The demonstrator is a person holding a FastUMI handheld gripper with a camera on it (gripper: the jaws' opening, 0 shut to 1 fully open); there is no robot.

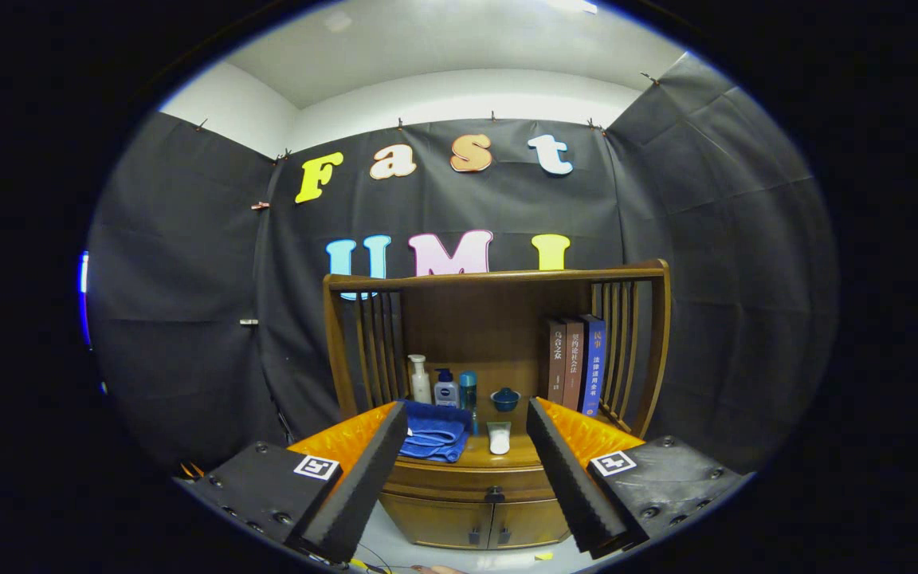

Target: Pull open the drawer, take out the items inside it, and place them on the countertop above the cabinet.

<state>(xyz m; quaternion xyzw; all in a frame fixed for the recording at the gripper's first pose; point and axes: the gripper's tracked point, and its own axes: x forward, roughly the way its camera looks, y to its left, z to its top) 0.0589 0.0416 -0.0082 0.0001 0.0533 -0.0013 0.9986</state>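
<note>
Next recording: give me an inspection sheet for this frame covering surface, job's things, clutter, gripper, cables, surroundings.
Surface: wooden countertop of the cabinet, under a slatted wooden hutch.
Job's things: drawer looks shut, with a dark pull at its lower middle; contents hidden.
Clutter: folded blue towel, small white object, blue lidded bowl, three bottles, three upright books, all on the countertop.
Gripper: gripper open, short of the cabinet, fingers apart and holding nothing.
Cables: thin wires on the floor below the fingers.
Surroundings: two lower cabinet doors, shut; black cloth walls; pale floor.
</note>
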